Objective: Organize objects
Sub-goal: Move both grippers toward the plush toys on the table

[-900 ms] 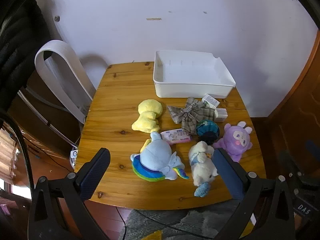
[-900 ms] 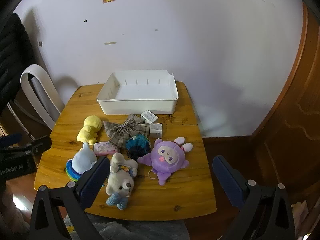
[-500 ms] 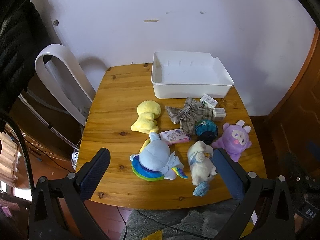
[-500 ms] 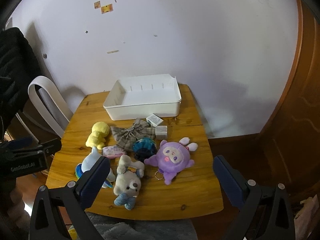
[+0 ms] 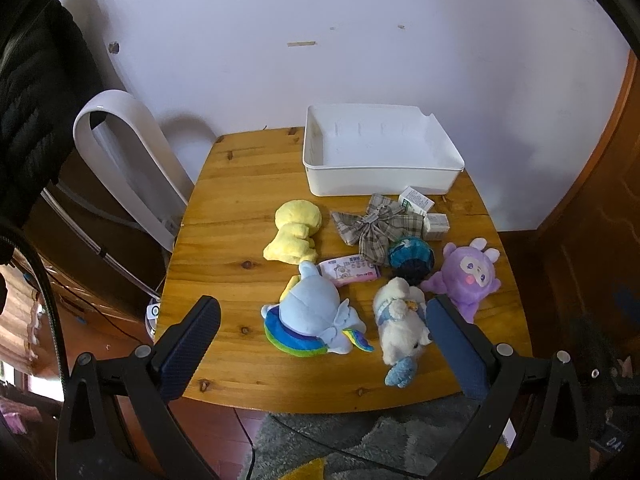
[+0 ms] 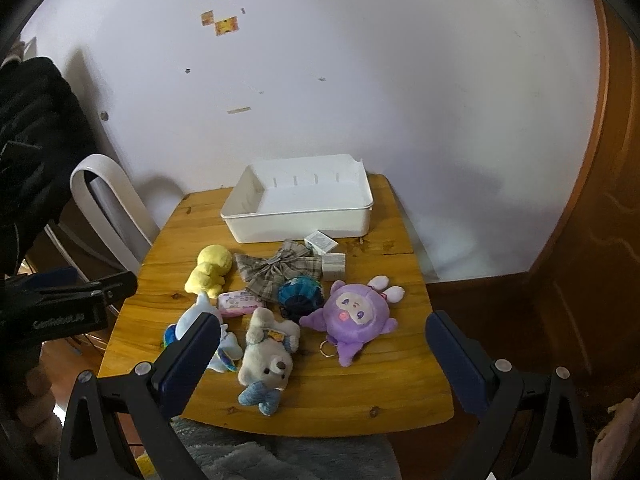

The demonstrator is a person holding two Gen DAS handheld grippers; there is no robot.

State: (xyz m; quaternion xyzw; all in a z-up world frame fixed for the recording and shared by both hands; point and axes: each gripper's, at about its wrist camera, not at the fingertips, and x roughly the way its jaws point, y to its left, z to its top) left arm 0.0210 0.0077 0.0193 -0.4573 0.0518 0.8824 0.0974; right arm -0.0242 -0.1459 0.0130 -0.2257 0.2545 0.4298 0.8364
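Observation:
An empty white bin (image 5: 380,168) (image 6: 304,216) stands at the back of a wooden table (image 5: 224,224) (image 6: 384,384). In front of it lie a yellow plush (image 5: 296,232), a plaid bow (image 5: 376,224), two small boxes (image 5: 424,212), a pink wipes pack (image 5: 350,270), a teal ball (image 5: 412,258), a purple plush (image 5: 468,276) (image 6: 356,316), a blue unicorn plush (image 5: 316,316) and a white bear plush (image 5: 400,324) (image 6: 268,356). My left gripper (image 5: 320,348) is open above the near edge, over the unicorn and bear. My right gripper (image 6: 320,364) is open, held back above the front edge.
A white loop-shaped fan (image 5: 128,168) stands left of the table. A dark coat (image 5: 32,92) hangs at far left. Wooden panelling (image 6: 600,240) is on the right. A grey rug (image 5: 360,448) lies on the floor below the front edge. The left gripper body (image 6: 68,304) shows at the right view's left.
Both views have pulled back and risen a little; the table and toys sit lower and smaller, most clearly in the right wrist view. Nothing on the table has moved.

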